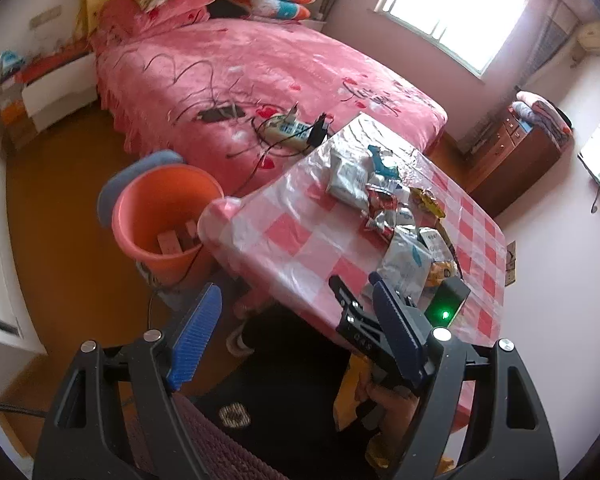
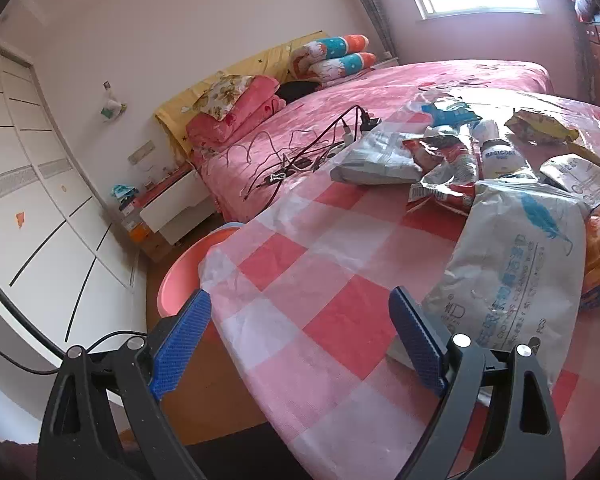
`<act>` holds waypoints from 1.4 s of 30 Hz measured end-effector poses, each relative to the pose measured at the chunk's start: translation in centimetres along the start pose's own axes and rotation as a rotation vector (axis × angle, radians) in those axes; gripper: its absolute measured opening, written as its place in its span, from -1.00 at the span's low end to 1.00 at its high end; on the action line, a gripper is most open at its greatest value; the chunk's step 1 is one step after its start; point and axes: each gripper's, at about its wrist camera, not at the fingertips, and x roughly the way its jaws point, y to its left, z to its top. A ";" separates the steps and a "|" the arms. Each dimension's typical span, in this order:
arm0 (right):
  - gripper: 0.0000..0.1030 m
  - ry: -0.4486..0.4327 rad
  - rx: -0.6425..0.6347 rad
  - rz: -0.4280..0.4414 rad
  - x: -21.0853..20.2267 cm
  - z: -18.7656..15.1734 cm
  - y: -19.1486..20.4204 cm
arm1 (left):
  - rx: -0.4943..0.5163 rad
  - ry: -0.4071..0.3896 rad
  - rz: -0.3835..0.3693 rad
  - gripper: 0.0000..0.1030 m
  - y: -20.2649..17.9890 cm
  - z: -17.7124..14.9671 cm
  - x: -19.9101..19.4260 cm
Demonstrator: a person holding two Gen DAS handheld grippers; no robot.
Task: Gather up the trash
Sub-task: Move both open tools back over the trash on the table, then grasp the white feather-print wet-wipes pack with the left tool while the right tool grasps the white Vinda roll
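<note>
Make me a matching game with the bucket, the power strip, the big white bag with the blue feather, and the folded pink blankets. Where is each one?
Things:
1. orange bucket
2. power strip
3. white bag with the blue feather
4. folded pink blankets

Places:
A. at the head of the bed, under a flowery pillow
B. on the checked tablecloth, nearest the right hand-held gripper
C. on the floor beside the table
D. on the pink bedspread, with cables plugged in

Pairs: 1-C, 2-D, 3-B, 4-A
</note>
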 end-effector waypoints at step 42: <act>0.74 -0.075 0.218 -0.245 -7.6 1.5 -8.5 | 0.387 -0.050 -0.125 0.53 -6.0 6.6 23.9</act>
